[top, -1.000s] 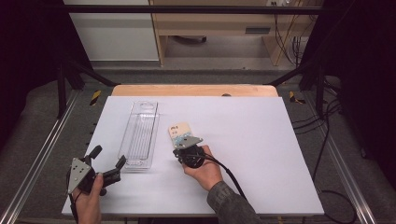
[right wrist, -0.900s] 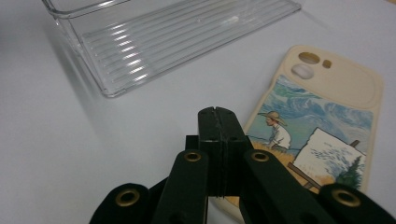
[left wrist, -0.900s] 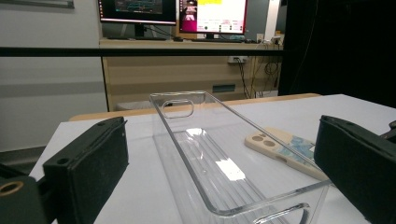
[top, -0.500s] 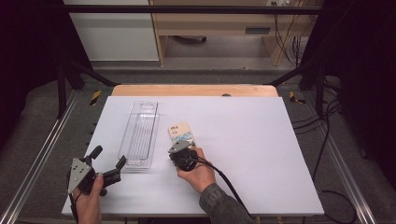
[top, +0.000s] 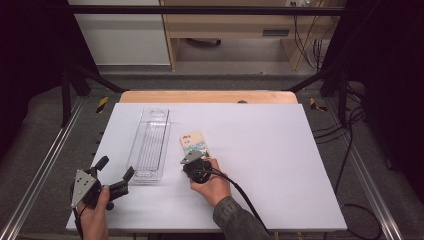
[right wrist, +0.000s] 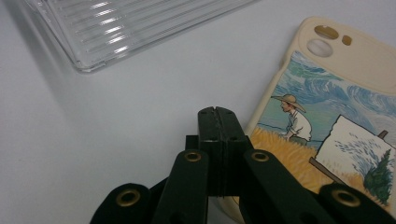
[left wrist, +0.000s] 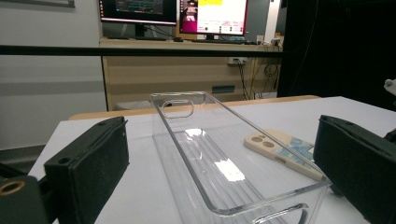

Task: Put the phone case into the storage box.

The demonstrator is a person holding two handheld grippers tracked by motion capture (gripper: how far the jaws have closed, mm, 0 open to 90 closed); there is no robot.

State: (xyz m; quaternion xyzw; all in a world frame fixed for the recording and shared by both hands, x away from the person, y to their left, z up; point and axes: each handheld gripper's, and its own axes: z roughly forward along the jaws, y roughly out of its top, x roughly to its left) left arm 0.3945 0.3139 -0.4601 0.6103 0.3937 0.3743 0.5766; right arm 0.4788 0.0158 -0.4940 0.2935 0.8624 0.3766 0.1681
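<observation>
one phone case [top: 194, 143], one clear tray [top: 150, 144]

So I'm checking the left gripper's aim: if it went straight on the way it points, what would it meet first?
Probably the near end of the clear plastic ribbed tray: it lies right ahead between the left gripper's open jaws, though the depth is hard to judge.

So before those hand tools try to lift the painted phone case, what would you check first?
1. Right tool at the beige phone case with a painted field scene: ok, its tip sits at the case's edge.
2. Right tool open enough to grip: not ok, jaws pressed together with nothing between them.
3. Case lying flat on the white table: ok.
4. Clear ribbed plastic tray empty: ok.
5. Left tool out of the way: ok, open, near the tray's end.
6. Case apart from the tray: ok.
</observation>
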